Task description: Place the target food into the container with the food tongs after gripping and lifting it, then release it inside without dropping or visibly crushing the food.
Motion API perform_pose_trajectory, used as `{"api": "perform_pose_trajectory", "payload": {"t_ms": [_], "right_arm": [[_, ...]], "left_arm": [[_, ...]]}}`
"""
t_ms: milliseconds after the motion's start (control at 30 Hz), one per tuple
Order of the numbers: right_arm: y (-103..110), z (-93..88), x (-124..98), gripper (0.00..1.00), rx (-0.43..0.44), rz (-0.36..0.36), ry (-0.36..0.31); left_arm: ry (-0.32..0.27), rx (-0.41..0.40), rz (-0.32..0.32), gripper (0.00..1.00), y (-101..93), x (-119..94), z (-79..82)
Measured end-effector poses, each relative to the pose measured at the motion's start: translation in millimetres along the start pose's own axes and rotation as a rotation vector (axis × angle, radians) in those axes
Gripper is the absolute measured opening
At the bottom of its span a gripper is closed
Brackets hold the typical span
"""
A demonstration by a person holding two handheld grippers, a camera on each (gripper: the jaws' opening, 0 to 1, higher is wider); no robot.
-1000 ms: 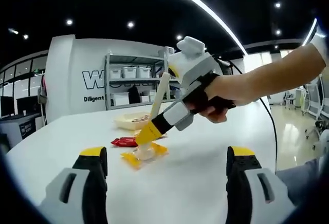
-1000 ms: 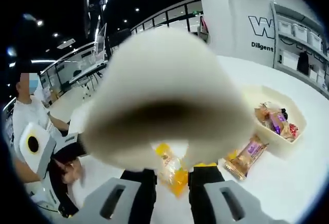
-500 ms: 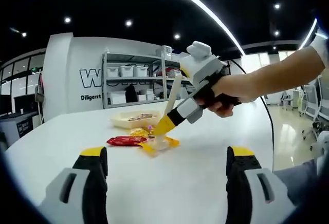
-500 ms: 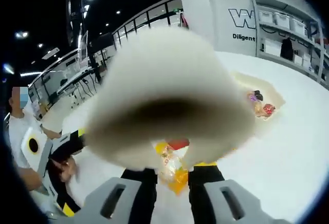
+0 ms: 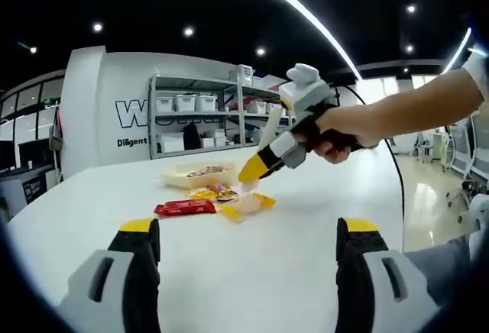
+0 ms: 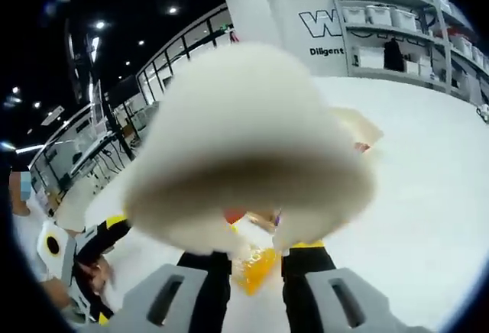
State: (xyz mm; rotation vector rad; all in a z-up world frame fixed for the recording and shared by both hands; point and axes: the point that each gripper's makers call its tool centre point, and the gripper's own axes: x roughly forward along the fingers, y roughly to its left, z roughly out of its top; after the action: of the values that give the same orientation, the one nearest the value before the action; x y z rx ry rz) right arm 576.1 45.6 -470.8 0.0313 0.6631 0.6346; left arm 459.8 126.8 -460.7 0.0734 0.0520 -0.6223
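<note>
A yellow see-through snack packet (image 5: 248, 205) hangs tilted from the tips of the cream food tongs (image 6: 244, 142), low over the white table (image 5: 306, 264). I cannot tell whether it still touches the table. My right gripper (image 5: 256, 169), held by a hand, is shut on the tongs. Below the tongs in the right gripper view the packet (image 6: 254, 270) sits between the jaws of my right gripper (image 6: 256, 260). The container, a shallow cream tray (image 5: 200, 171) with several snacks inside, lies just beyond the packet. My left gripper (image 5: 248, 230) is open and holds nothing.
A red packet (image 5: 183, 208) lies left of the held one, with a yellow and a purple snack (image 5: 215, 193) behind it. Shelving with white bins (image 5: 191, 123) stands past the table's far edge. The tray (image 6: 357, 125) shows to the right of the tongs.
The right gripper has carried the tongs and the yellow packet away from the left gripper, past the red packet toward the tray. The left gripper has stayed open.
</note>
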Motion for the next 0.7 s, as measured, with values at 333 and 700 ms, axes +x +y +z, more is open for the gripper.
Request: {"api": "perform_pose_trajectory", "payload": {"t_ms": [333, 700], "right_arm": [[8.1, -17.9, -12.9, 0.19, 0.0, 0.022, 0.041], [16.9, -13.2, -17.3, 0.2, 0.031, 0.025, 0.017]], "left_arm": [[-0.011, 0.0, -0.011, 0.93, -1.5, -0.1, 1.9], [-0.007, 0.006, -0.022, 0.92, -3.3, 0.5, 1.2]]}}
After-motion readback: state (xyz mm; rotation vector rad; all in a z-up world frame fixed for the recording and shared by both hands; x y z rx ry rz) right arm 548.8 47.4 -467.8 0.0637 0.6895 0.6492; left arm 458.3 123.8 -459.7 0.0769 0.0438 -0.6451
